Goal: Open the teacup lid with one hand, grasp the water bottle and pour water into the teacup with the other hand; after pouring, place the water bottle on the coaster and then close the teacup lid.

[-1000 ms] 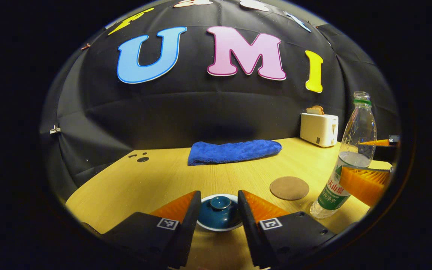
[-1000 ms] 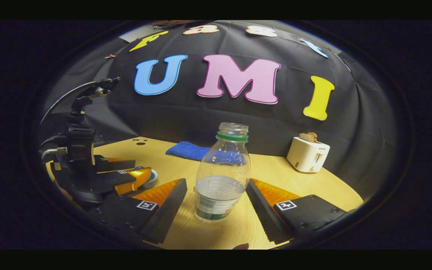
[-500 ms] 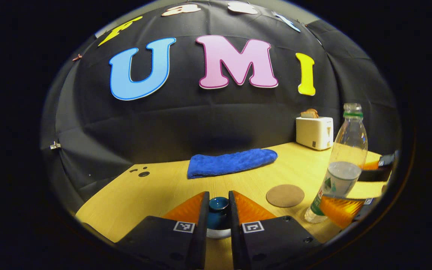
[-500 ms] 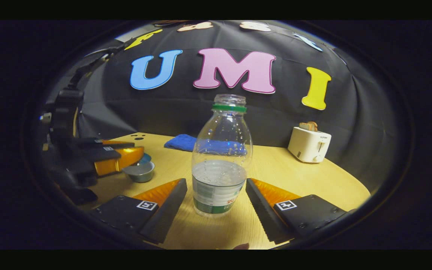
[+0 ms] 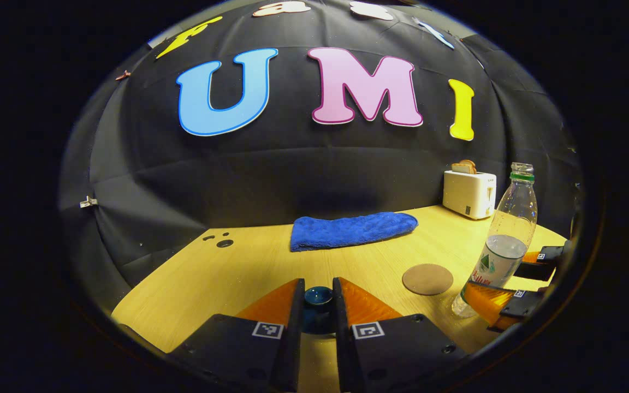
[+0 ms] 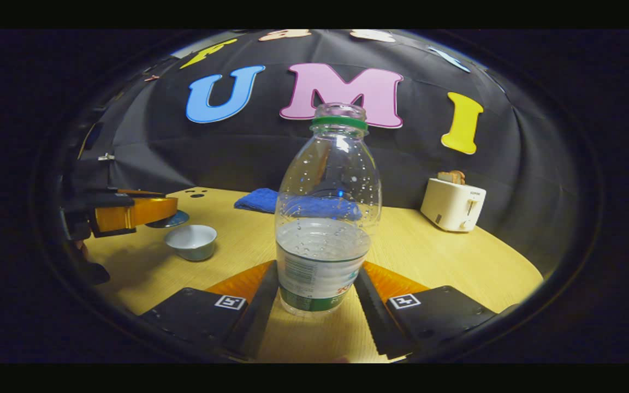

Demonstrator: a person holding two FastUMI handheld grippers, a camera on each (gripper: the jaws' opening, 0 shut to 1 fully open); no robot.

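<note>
The left gripper (image 5: 318, 305) has its fingers pinched on the knob of the blue teacup lid (image 5: 318, 297), which it holds lifted clear of the cup. In the right gripper view that lid (image 6: 168, 219) hangs under the left gripper (image 6: 129, 212) at about nine o'clock, just above and behind the open teacup (image 6: 191, 242), a pale bowl standing on the wooden bench (image 6: 434, 256).

The right gripper (image 6: 314, 295) has its fingers closed in against both sides of the water bottle (image 6: 322, 218); both appear to touch its lower body near the label. The bottle stands upright on the bench, uncapped, roughly a third full. In the left gripper view the bottle (image 5: 503, 240) stands at about three o'clock, with the round brown coaster (image 5: 427, 279) bare just beside it toward the centre.

Farther back lie a folded blue towel (image 5: 354, 230) at twelve o'clock and a white toaster (image 5: 468, 194) with bread in it near two o'clock.
</note>
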